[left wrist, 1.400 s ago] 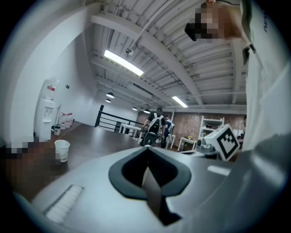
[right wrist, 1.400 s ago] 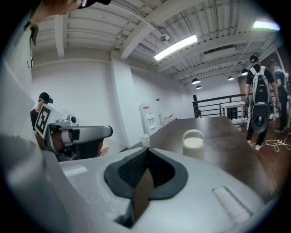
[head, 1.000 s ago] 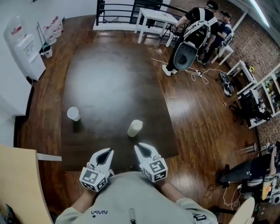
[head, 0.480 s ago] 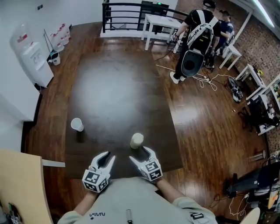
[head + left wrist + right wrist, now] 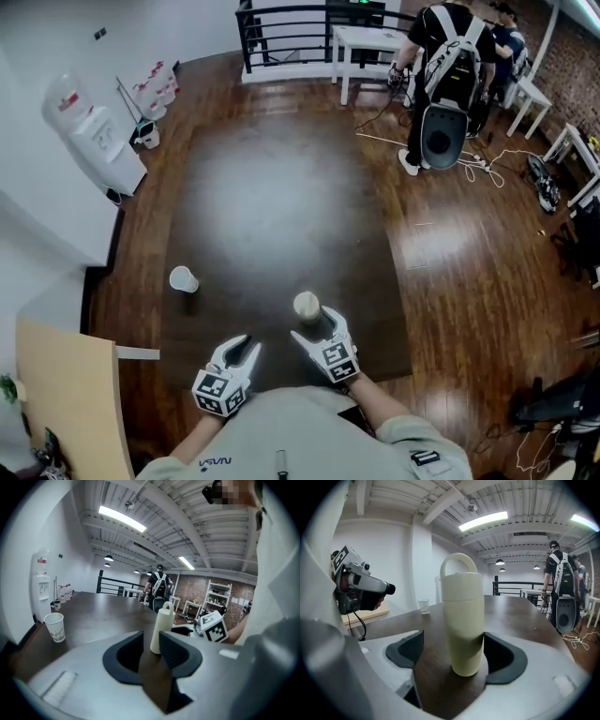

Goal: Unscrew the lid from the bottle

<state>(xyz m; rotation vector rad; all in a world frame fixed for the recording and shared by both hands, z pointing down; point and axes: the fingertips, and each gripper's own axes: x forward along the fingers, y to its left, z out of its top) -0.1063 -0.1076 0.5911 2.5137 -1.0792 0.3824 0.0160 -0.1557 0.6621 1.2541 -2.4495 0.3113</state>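
A cream bottle (image 5: pixel 306 304) with a loop-handled lid (image 5: pixel 459 573) stands upright near the front edge of the dark table (image 5: pixel 272 206). My right gripper (image 5: pixel 319 324) reaches it from the near side. Its jaws are opening wide, and the bottle (image 5: pixel 462 620) stands between them, close to the right pad, not squeezed. My left gripper (image 5: pixel 240 349) hovers to the left of the bottle and nearer to me. Its jaws stand a narrow gap apart and hold nothing. In the left gripper view the bottle (image 5: pixel 161 625) stands farther off, beyond the fingertips.
A paper cup (image 5: pixel 183 279) stands on the table's left side. A light wooden board (image 5: pixel 70 394) lies at the near left. A water dispenser (image 5: pixel 94 136) stands by the left wall. People with a backpack (image 5: pixel 450 66) stand by a white table (image 5: pixel 370 42) at the far right.
Both grippers were shut a second ago and now stand open. The right one has moved forward until its jaws flank the bottle. The left has barely moved.
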